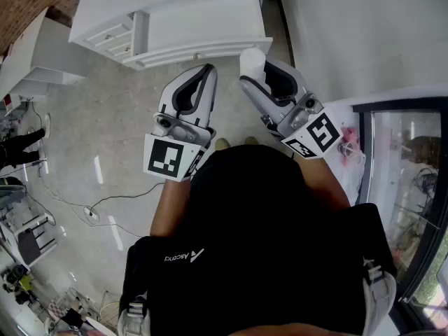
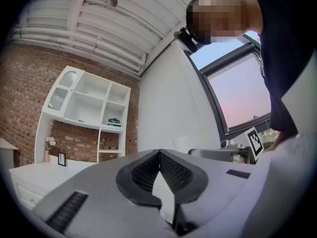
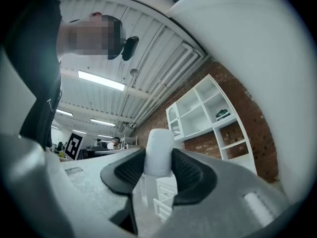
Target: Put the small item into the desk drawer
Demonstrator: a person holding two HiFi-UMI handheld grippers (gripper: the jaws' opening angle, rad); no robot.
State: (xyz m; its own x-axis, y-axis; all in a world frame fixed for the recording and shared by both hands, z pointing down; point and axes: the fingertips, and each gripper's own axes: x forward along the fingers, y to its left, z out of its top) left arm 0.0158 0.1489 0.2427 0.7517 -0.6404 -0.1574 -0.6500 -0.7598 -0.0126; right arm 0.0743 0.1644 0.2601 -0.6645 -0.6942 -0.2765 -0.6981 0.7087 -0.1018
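Where brick wall (image 1: 28, 5) meets white desk (image 1: 199, 26), cables (image 1: 120, 199) cross grey floor (image 1: 105, 117).

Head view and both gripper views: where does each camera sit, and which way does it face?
Head view: on the person's head, facing steeply down at left gripper, right gripper, desk, floor; arms and torso show.
Left gripper view: on the left gripper, facing along its shut, empty fingers to the shelf; torso at right.
Right gripper view: on the right gripper, facing along fingers clamping the item to the shelf; sleeve at left.
Shared: both gripper views show the shelf.
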